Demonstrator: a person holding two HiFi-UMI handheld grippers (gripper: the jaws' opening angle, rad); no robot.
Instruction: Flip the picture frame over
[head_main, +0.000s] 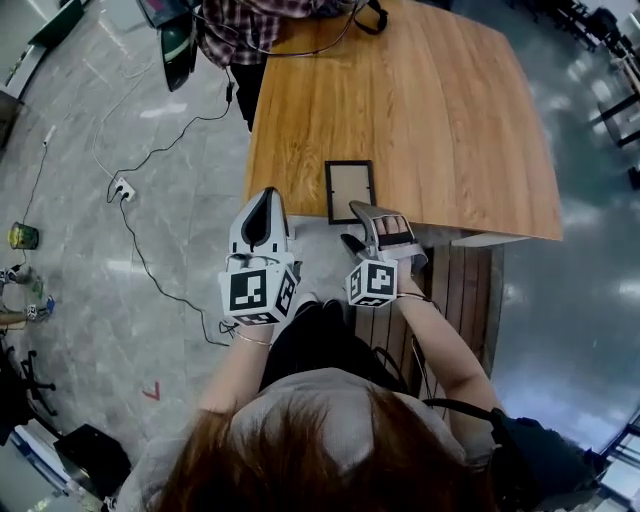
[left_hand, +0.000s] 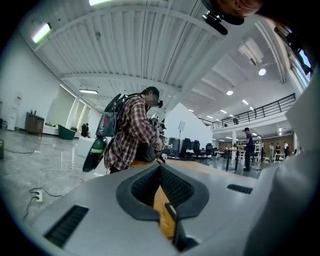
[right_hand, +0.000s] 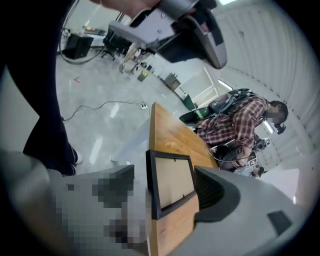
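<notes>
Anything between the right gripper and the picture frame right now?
Nothing visible. The picture frame lies flat by the table's near edge; the open right gripper sits at its near end, the frame showing between its jaws.

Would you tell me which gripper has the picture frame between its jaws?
The right gripper: its open jaws flank the picture frame; the left gripper, jaws shut, is off to the frame's side.

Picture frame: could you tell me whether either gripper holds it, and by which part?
Neither: the picture frame lies flat on the table by the open right gripper.
</notes>
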